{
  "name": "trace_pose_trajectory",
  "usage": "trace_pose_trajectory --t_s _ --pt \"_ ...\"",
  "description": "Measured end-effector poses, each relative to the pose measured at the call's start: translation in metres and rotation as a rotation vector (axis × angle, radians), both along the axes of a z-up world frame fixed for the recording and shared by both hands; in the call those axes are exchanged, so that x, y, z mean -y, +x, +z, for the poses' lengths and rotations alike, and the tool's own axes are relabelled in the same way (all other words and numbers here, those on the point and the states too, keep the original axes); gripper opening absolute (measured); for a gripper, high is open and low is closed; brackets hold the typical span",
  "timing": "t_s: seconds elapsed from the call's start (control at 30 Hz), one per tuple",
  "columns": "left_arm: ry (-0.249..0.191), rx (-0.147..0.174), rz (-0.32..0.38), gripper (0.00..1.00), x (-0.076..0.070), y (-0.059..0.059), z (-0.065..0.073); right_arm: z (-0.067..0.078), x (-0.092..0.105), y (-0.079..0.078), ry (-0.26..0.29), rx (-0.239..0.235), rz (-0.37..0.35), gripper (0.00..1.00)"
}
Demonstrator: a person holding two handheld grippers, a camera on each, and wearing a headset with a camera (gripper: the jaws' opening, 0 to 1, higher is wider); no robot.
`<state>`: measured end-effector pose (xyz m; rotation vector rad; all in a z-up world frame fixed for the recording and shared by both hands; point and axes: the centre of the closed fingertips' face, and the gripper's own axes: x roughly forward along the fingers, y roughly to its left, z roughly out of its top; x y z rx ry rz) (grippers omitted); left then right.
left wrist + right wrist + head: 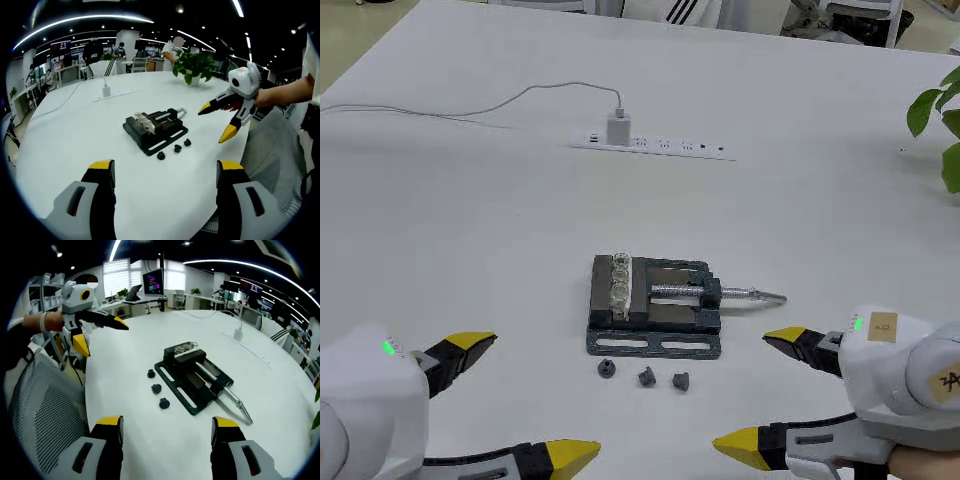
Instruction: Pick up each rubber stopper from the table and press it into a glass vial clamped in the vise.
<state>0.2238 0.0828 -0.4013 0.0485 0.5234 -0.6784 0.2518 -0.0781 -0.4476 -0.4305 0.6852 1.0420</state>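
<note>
Logged three rubber stoppers in a crosswise row on the bench just before the vise (glass vials clamped in it, seemingly unstoppered), ahead between left gripper and right gripper, jaws of both spread wide and empty; judged each end stopper nearest its own side.

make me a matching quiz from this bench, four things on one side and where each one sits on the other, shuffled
1 rubber stoppers
2 glass vials
3 white charger
4 plant

a plugged into the power strip
b loose on the table before the vise
c right edge of the head view
d clamped in the vise

Pairs: 1-b, 2-d, 3-a, 4-c
</note>
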Motion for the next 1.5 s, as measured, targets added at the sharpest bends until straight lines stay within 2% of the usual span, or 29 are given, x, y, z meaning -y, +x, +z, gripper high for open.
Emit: trace_pose_trajectory --t_s 0.33,0.6,1.03,1.5 --pt "0.004 -0.009 -0.016 0.81 0.002 0.002 -0.001 -0.011 -0.015 0.01 0.049 -0.027 -0.002 0.5" --pt "0.005 -0.015 -0.01 0.8 0.0 0.003 -0.004 -0.021 -0.027 0.015 0.06 -0.029 0.023 0.32" --pt "-0.008 -0.032 -0.002 0.8 0.002 -0.002 -0.009 -0.032 -0.038 0.013 0.053 -0.046 0.078 0.18" --pt "-0.015 -0.051 0.004 0.78 0.001 -0.003 -0.015 -0.04 -0.038 0.012 0.011 -0.02 0.142 0.1"
